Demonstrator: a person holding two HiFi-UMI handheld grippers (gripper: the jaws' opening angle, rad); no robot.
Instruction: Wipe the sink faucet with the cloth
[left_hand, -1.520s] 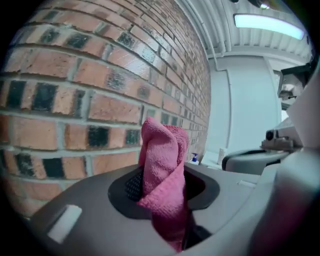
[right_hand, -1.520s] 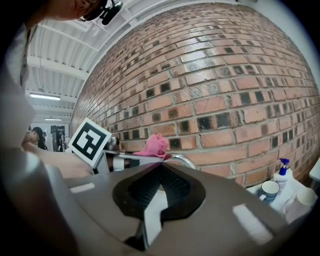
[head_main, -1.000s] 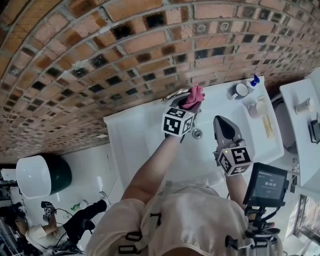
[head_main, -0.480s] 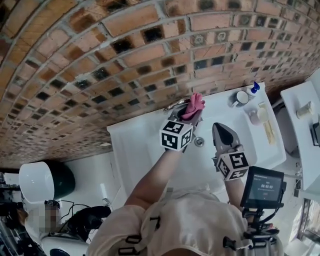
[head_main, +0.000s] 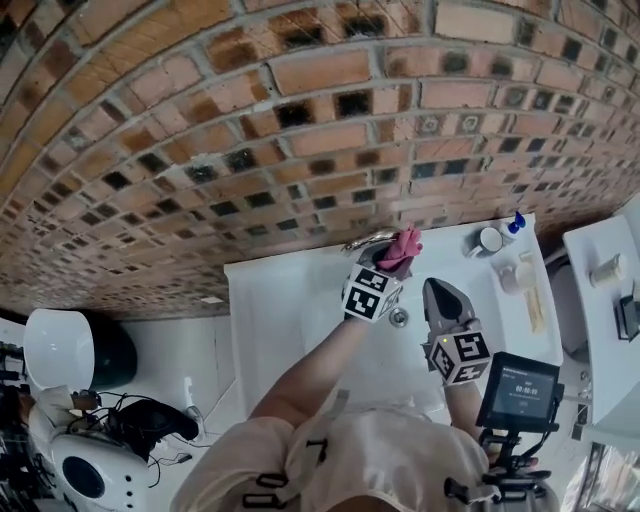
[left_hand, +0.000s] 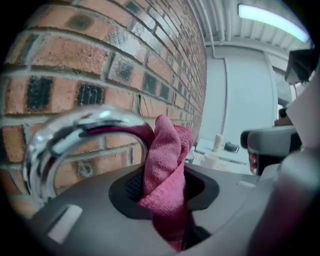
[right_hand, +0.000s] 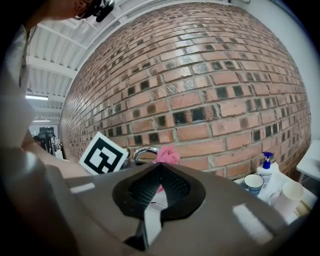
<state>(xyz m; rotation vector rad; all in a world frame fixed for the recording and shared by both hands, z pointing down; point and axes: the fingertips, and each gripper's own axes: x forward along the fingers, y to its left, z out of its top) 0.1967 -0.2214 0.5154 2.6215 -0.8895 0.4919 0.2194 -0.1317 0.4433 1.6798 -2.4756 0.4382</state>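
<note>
A chrome faucet (head_main: 362, 240) arches over the white sink (head_main: 290, 310) at the foot of the brick wall. My left gripper (head_main: 395, 262) is closed on a pink cloth (head_main: 405, 247), and its jaws are closing a little tighter on it. In the left gripper view the cloth (left_hand: 167, 165) stands up between the jaws of the left gripper (left_hand: 165, 192) and touches the right end of the faucet's arch (left_hand: 65, 132). My right gripper (head_main: 440, 292) hovers over the basin to the right, shut and empty. The right gripper view shows the right gripper (right_hand: 160, 172) aimed towards the faucet (right_hand: 142, 151) and cloth (right_hand: 167, 155).
The drain (head_main: 399, 317) lies between the two grippers. On the sink's right ledge stand a cup (head_main: 489, 239), a blue-pump soap bottle (head_main: 514, 222) and a white mug (head_main: 522, 272). A device with a screen (head_main: 520, 392) hangs near the right hand. A white counter (head_main: 600, 290) is far right.
The head view has tilted up and shows more brick wall. The left gripper keeps the cloth at the faucet's end, and the right gripper has hardly moved.
</note>
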